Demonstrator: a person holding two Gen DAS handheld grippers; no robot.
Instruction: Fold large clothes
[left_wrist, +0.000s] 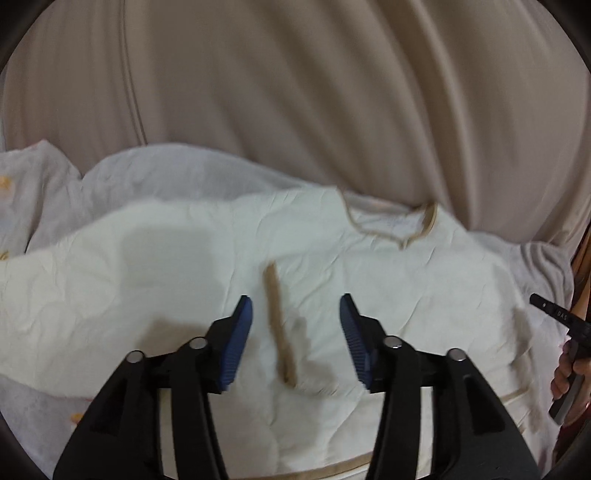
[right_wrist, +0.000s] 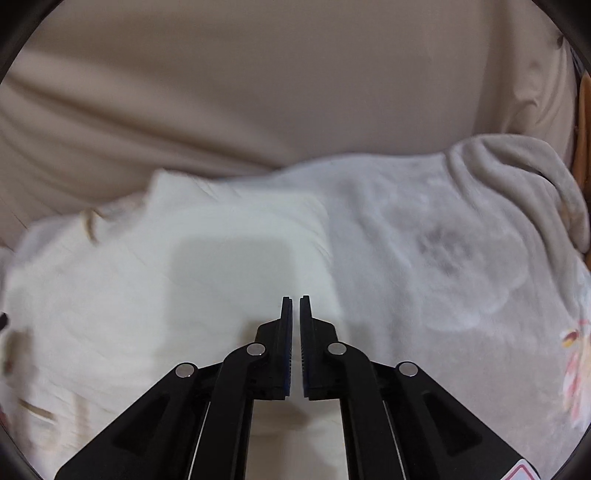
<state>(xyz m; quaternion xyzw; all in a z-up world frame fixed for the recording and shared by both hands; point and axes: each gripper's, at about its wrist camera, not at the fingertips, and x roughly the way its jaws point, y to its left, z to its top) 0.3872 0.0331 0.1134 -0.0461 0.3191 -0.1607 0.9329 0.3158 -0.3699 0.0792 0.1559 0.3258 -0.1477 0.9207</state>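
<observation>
Handling: we judge the cream shirt (left_wrist: 369, 266) soft, light, floppy.
Hold: tan-trimmed hem edge.
Left gripper (left_wrist: 296, 314): wide, empty.
Right gripper (right_wrist: 295, 301): nearly closed, empty.

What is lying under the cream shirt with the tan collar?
Under the cream shirt a pale fleece blanket shows past its edges, with a printed pattern near the borders. Behind both hangs beige fabric. What supports the blanket is covered and cannot be seen.
</observation>
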